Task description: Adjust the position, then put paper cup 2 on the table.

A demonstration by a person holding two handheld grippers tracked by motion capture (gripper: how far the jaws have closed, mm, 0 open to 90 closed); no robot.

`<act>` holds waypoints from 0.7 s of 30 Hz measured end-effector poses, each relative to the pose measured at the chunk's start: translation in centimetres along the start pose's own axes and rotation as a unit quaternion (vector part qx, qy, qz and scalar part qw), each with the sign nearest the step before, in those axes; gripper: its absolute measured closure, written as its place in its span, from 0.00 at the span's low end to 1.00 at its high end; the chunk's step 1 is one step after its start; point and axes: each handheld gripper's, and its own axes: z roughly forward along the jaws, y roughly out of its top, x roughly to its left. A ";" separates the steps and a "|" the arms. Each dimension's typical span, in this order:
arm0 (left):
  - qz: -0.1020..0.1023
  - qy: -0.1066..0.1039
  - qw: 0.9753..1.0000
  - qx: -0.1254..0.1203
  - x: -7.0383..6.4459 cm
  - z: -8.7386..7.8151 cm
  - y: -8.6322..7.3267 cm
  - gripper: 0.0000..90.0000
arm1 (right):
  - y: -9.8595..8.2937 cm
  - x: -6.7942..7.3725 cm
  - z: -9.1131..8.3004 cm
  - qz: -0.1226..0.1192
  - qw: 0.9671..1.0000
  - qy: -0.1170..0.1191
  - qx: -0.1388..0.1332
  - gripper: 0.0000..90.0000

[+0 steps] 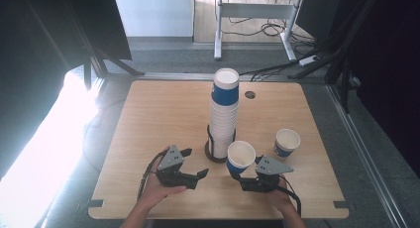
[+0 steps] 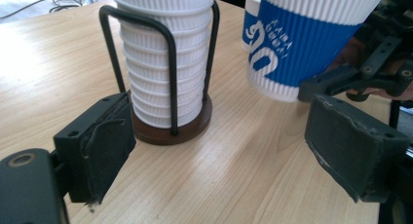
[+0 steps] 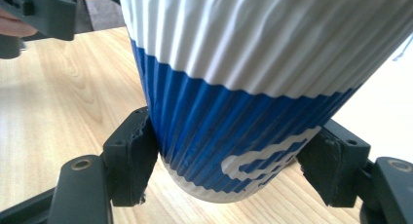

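A tall stack of ribbed white cups point(image 1: 224, 114) stands in a black wire holder with a round wooden base point(image 2: 170, 131) at the table's middle; the top cup has a blue band. My right gripper point(image 1: 241, 171) is shut on a blue-and-white ribbed paper cup point(image 1: 240, 158), its pads pressing the lower sides of the cup point(image 3: 253, 87). That cup point(image 2: 302, 44) hangs slightly tilted just above the tabletop, right of the holder. My left gripper point(image 1: 194, 162) stands open with nothing between its pads point(image 2: 97, 146), close to the holder's base and left of it.
Another blue-and-white cup point(image 1: 287, 142) stands upright on the table point(image 1: 158, 114) to the right. A cable hole point(image 1: 250, 95) lies behind the stack. Beyond the far edge are desk legs and cables on the floor.
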 end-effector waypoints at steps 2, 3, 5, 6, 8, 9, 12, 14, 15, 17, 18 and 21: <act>0.002 0.003 1.000 0.003 0.0 0.0 -0.1 0.13 | -0.1 -0.2 -0.2 0.003 1.000 -0.008 -0.001 0.31; 0.003 0.005 1.000 0.005 0.1 0.1 -0.1 0.13 | -0.1 -0.4 -0.3 0.005 1.000 -0.011 -0.001 0.31; 0.002 0.011 1.000 0.006 0.1 0.1 -0.1 0.13 | -0.2 -0.6 -0.4 0.008 1.000 -0.019 0.000 0.31; 0.002 0.012 1.000 0.007 0.2 0.1 -0.1 0.13 | -0.3 -0.8 -0.5 0.007 1.000 -0.026 0.000 0.31; 0.002 0.013 1.000 0.008 0.2 0.1 -0.2 0.13 | -0.5 -1.1 -0.5 0.014 0.999 -0.034 0.002 0.31; 0.002 0.014 1.000 0.008 0.2 0.1 -0.2 0.13 | -0.5 -1.3 -0.6 0.016 0.999 -0.041 0.003 0.31; 0.000 0.016 1.000 0.011 0.2 0.1 -0.2 0.13 | -0.7 -1.7 -0.6 0.023 0.998 -0.054 0.007 0.31; -0.001 0.017 1.000 0.014 0.3 0.2 -0.2 0.13 | -0.8 -1.9 -0.6 0.027 0.998 -0.061 0.011 0.31; -0.001 0.017 1.000 0.015 0.3 0.2 -0.3 0.13 | -0.9 -1.9 -0.5 0.027 0.997 -0.065 0.014 0.31; -0.003 0.018 1.000 0.014 0.3 0.2 -0.3 0.13 | -1.1 -2.1 -0.4 0.030 0.997 -0.072 0.018 0.31; -0.004 0.019 1.000 0.014 0.3 0.2 -0.3 0.13 | -1.1 -2.2 -0.4 0.032 0.996 -0.075 0.021 0.31; -0.006 0.021 1.000 0.015 0.5 0.2 -0.4 0.14 | -1.4 -2.5 -0.3 0.037 0.995 -0.086 0.028 0.31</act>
